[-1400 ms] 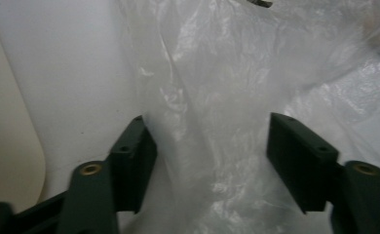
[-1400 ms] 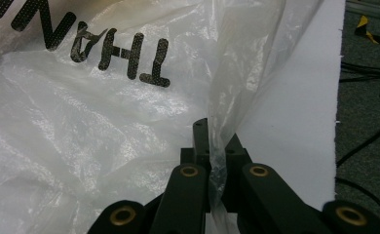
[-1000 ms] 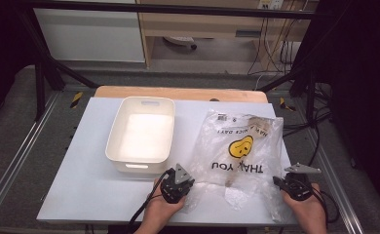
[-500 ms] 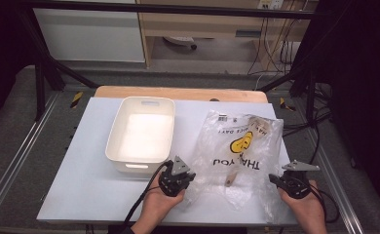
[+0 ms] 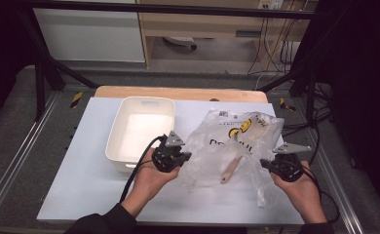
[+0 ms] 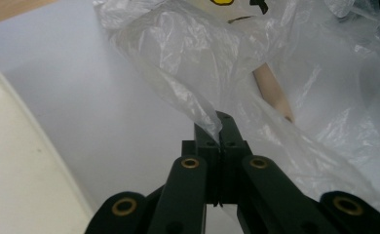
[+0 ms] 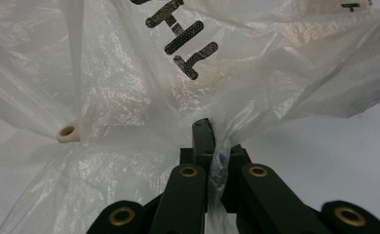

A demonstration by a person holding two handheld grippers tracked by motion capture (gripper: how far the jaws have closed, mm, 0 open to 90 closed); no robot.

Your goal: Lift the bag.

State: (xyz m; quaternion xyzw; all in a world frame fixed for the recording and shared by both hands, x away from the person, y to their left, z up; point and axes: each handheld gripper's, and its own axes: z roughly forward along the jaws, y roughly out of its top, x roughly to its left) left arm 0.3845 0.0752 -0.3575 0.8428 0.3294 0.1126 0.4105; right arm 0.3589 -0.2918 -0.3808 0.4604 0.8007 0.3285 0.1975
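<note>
Two grippers hold one thin plastic bag over a big pale table (image 5: 81, 195). The table is the biggest thing, with a wooden strip along its far edge.

Next in size is the plastic bag (image 5: 227, 146). It is see-through and crinkly, with black letters and a yellow smiley face on it. It sits over the right half of the table, nearer the near edge than the far edge. Its two near corners are pulled up off the table, and the bag sags between them.

Then comes the white tub (image 5: 142, 131). It stands on the left half of the table, toward the far edge, just beside the bag. It has a small handle slot in its far wall.

The left gripper (image 5: 180, 158) is by the near right corner of the tub. A hand holds it from below. In the left gripper view, its two black jaws are squeezed tight together on the bag's thin edge (image 6: 217, 122).

The right gripper (image 5: 268, 165) is near the right edge of the table. Its jaws are pinched on a bunched-up fold of the bag (image 7: 217, 141) too.

Smallest is a wooden spoon (image 5: 232, 168). It lies inside the bag, between the two grippers. Its handle end has a little round hole (image 7: 67, 130).
</note>
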